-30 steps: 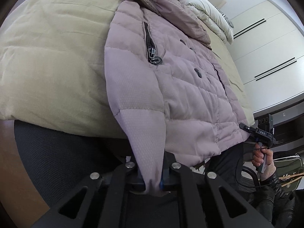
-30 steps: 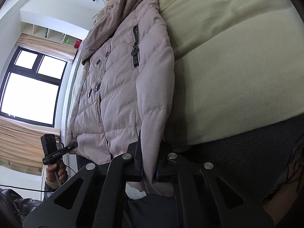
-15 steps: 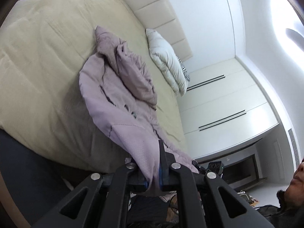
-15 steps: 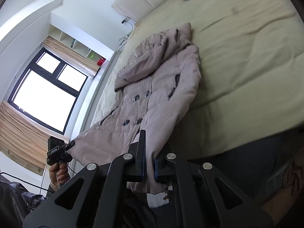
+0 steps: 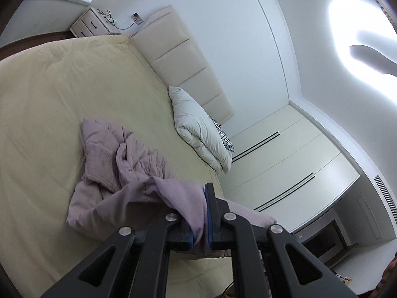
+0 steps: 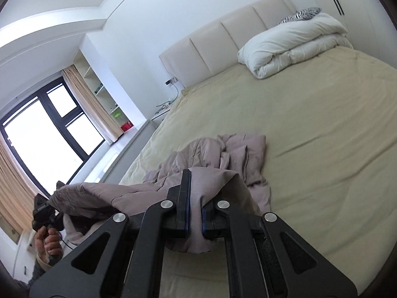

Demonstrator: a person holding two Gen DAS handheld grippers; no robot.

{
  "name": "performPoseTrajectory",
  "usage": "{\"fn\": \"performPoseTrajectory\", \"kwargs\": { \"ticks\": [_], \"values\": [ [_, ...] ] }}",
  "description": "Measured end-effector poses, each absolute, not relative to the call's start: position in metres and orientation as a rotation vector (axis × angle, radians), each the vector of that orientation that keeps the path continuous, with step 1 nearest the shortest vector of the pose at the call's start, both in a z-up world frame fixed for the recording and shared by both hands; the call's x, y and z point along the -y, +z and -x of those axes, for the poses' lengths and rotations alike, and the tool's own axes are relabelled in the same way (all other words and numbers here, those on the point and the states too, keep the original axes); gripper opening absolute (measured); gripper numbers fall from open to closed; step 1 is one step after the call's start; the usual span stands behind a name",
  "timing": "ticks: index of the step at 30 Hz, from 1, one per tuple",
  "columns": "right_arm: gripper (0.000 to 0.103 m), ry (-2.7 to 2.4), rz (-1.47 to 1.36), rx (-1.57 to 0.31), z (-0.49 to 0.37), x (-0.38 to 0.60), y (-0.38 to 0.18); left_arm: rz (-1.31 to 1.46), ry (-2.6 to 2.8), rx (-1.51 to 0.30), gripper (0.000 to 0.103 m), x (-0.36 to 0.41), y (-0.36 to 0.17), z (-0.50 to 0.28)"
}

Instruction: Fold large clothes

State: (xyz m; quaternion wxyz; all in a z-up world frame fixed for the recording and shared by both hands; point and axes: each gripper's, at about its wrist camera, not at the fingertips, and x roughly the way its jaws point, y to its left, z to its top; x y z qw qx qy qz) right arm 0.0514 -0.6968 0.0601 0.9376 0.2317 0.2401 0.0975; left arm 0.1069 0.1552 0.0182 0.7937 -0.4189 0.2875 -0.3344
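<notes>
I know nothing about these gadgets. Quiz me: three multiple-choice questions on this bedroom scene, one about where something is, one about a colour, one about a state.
1. Where does the folded white duvet lie?
A. against the headboard
B. on the floor
C. on the windowsill

2. What colour is the padded coat?
A. bright red
B. dusty mauve
C. navy blue

3. What are the two grippers doing?
A. both open, holding nothing
B. one holds the duvet
C. both shut on the coat

Answers: 1 A, it sits at the head of the bed. 2 B, pale pinkish purple in both views. 3 C, the left gripper and right gripper each pinch coat fabric between their pads.
</notes>
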Motion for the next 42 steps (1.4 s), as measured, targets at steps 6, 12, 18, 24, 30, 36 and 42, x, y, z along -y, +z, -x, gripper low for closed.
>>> {"fn": "performPoseTrajectory", "kwargs": {
  "ticks": [6, 12, 18, 24, 30, 36, 42],
  "values": [
    [0.005, 0.044, -0.323, -0.464, -0.156, 0.691, 0.074, 0.858, -0.634, -0.609, 0.008, -0.144, 0.021, -0.196],
    [0.005, -0.041, -0.25, -0.49, -0.275, 0.685, 0.059, 0.749, -0.52, -0.631, 0.008, -0.123, -0.01, -0.278],
    [0.005, -0.081, -0.233, -0.57, -0.381, 0.682, 0.001, 0.707, -0.405, -0.74, 0.009, -0.112, -0.08, -0.35],
    [0.009, -0.054, -0.399, -0.746, -0.458, 0.701, -0.082, 0.806, -0.415, -0.794, 0.02, -0.111, -0.127, -0.373],
    [0.02, 0.062, -0.746, -0.704, -0.462, 0.741, -0.115, 0.73, -0.396, -0.655, 0.071, -0.116, -0.075, -0.329],
    [0.071, 0.065, -0.656, -0.635, -0.411, 0.723, -0.078, 0.382, -0.401, -0.603, 0.072, -0.051, -0.032, -0.289],
    [0.057, 0.191, -0.135, -0.803, -0.398, 0.59, -0.051, 0.067, -0.393, -0.63, 0.072, 0.032, -0.047, -0.273]
  ]
}}
